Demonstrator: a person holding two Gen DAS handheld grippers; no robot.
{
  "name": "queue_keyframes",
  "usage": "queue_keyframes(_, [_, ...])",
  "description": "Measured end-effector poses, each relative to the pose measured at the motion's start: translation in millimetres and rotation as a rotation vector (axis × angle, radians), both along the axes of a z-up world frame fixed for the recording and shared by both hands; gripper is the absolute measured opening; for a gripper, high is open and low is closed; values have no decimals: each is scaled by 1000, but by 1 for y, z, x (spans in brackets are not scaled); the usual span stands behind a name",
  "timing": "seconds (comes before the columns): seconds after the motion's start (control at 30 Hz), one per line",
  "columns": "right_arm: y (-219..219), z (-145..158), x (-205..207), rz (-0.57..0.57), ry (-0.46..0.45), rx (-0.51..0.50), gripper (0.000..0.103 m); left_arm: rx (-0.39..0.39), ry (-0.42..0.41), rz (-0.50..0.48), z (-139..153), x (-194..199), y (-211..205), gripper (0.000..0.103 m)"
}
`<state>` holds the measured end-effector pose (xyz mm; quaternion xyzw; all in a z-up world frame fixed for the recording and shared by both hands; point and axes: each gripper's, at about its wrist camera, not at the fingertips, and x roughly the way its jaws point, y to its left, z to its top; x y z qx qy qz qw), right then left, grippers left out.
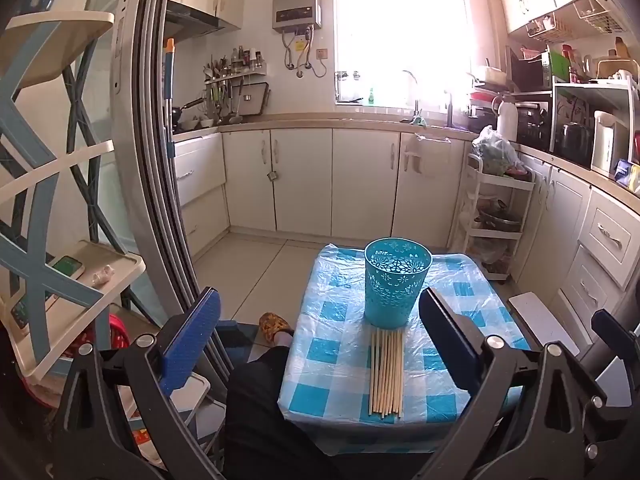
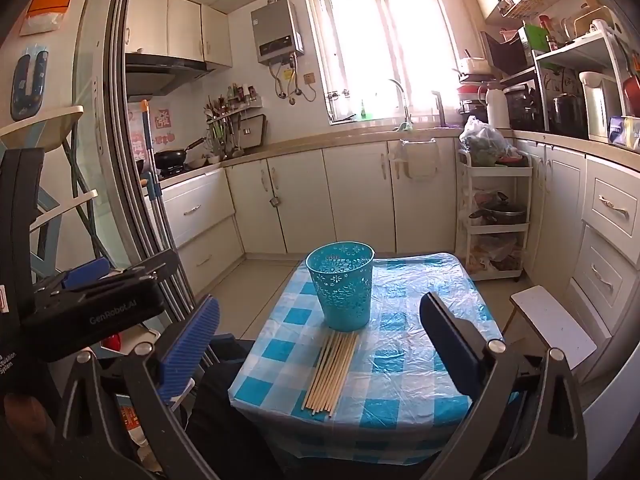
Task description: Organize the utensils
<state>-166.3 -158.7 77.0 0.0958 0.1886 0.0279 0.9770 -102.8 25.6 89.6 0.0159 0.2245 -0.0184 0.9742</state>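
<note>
1. Chopsticks (image 1: 386, 372) lay in a flat bundle on the small table (image 1: 332, 364), which had a blue-and-white checked cover under clear plastic.
2. Bundle sat near the table's front edge, far ends touching or just short of the base of the teal basket (image 1: 394, 282); cannot tell which.
3. Teal basket stood upright behind the chopsticks, perforated flower-pattern wall, nothing visible inside from these views.
4. Left gripper (image 1: 320, 312) hovered in front of the table, fingers spread wide apart, nothing between them; blue ribbed pad (image 1: 192, 340) on one finger, dark pad on the other.
5. Right gripper (image 2: 320, 316) likewise was held wide, nothing clamped, above the table's near end.
6. In the right wrist view the chopsticks (image 2: 330, 372) fanned slightly, angled to the left at the near ends; teal basket (image 2: 342, 284) just beyond them.
7. Left gripper's black body (image 2: 86, 312) showed at the left of the right wrist view, well apart from the table (image 2: 400, 360).
8. Person's dark-trousered leg (image 1: 260, 400) sat beside the table's left edge, patterned slipper (image 1: 274, 326) on the tiled floor.
9. Small white stool (image 2: 554, 326) stood to the right of the table.
10. White kitchen cabinets (image 1: 304, 180) and a bright window (image 1: 400, 36) filled the background.
</note>
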Motion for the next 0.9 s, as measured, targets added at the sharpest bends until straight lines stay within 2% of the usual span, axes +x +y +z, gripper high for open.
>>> queue_keyframes(0.9, [1, -1, 2, -3, 14, 7, 96, 4, 2, -3, -1, -1, -1, 95])
